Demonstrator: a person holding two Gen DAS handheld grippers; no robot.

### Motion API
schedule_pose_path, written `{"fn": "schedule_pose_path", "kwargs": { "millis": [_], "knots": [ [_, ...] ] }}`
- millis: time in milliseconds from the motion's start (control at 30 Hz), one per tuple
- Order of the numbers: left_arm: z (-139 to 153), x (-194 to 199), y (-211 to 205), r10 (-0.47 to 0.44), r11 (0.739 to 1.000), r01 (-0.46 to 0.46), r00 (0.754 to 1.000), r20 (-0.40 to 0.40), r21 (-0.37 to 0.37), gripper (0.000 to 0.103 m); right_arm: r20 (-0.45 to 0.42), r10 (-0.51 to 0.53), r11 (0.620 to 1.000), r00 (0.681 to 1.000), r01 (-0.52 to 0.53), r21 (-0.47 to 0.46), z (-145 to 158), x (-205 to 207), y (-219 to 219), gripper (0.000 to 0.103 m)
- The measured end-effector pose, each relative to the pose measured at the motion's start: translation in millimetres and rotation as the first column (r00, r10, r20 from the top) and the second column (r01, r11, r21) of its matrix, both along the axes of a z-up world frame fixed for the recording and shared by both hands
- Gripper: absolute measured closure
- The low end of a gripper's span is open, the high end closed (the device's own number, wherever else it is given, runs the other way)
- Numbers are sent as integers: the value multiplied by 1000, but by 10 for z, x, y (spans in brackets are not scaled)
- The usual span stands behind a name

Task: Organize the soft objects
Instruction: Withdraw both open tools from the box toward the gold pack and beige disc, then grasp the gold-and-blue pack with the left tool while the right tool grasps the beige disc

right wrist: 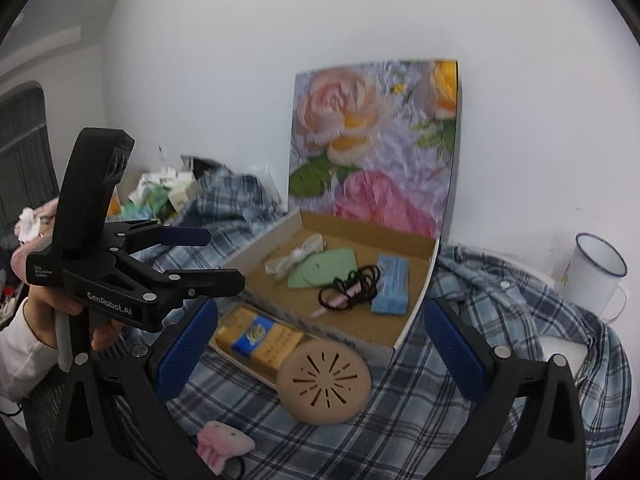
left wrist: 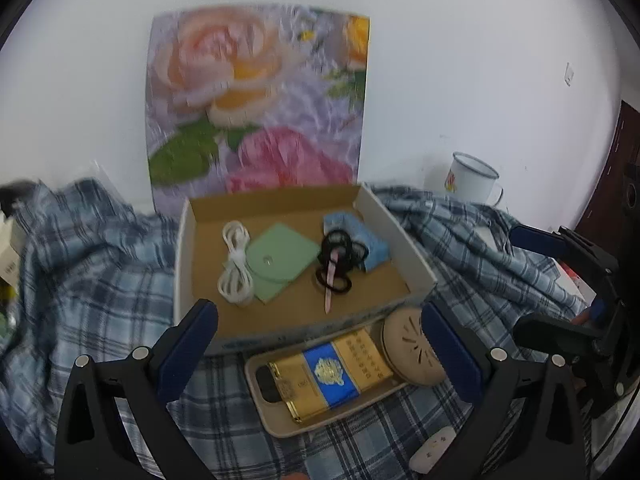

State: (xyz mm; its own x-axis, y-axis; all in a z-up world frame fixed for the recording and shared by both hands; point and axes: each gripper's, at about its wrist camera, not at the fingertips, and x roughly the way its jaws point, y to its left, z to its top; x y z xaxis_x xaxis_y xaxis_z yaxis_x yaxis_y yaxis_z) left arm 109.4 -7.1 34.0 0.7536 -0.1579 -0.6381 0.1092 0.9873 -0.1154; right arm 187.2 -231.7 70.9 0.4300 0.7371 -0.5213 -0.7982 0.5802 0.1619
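Both my grippers hang open and empty before the cardboard box (right wrist: 416, 320), left gripper (right wrist: 208, 258) and right gripper (right wrist: 320, 344); next grab, I judge, is the pink plush (right wrist: 222, 446) lying on the plaid cloth nearer me than the box

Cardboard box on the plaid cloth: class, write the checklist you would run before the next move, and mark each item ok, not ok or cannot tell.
1. Left tool open and holding nothing: ok.
2. Right tool open and holding nothing: ok.
3. Cardboard box open, with bare floor at its front: ok.
4. All soft items boxed: not ok. The pink plush toy lies on the plaid cloth, outside the box.
5. Black hair ties free to lift alone: cannot tell; they are tangled around a pink stick.
6. Plush toy's full shape visible: not ok, the right tool partly hides it.
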Motion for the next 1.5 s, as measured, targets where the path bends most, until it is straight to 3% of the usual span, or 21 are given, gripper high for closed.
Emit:
{"fn": "schedule_pose_path", "kwargs": {
  "millis": [267,533,800,933,1067,1167,1500],
  "knots": [
    [-387,61,-81,5,997,1,997,-74,82,0,-76,19,993,997,-28,-117,-388,98,151,0],
    [-575,133,-102,-9,998,19,989,-150,64,0,-191,12,983,982,-47,-178,-710,235,234,0],
    [-667,159,-99,5,998,8,982,-189,66,1,-246,51,970,968,-107,-219,-869,237,391,0],
    [-694,182,-43,11,999,-3,978,-209,37,1,-280,55,973,958,-114,-198,-907,283,412,0],
    [-690,177,-21,10,1000,-7,978,-208,16,1,-287,51,973,956,-113,-201,-919,300,414,17],
    [-697,180,-12,3,1000,-4,977,-214,-5,1,-291,46,974,955,-108,-201,-925,303,404,20],
    [-698,185,-109,-53,999,49,978,-200,-24,0,-253,-23,988,967,-16,-151,-807,340,206,24]
  ]
}}
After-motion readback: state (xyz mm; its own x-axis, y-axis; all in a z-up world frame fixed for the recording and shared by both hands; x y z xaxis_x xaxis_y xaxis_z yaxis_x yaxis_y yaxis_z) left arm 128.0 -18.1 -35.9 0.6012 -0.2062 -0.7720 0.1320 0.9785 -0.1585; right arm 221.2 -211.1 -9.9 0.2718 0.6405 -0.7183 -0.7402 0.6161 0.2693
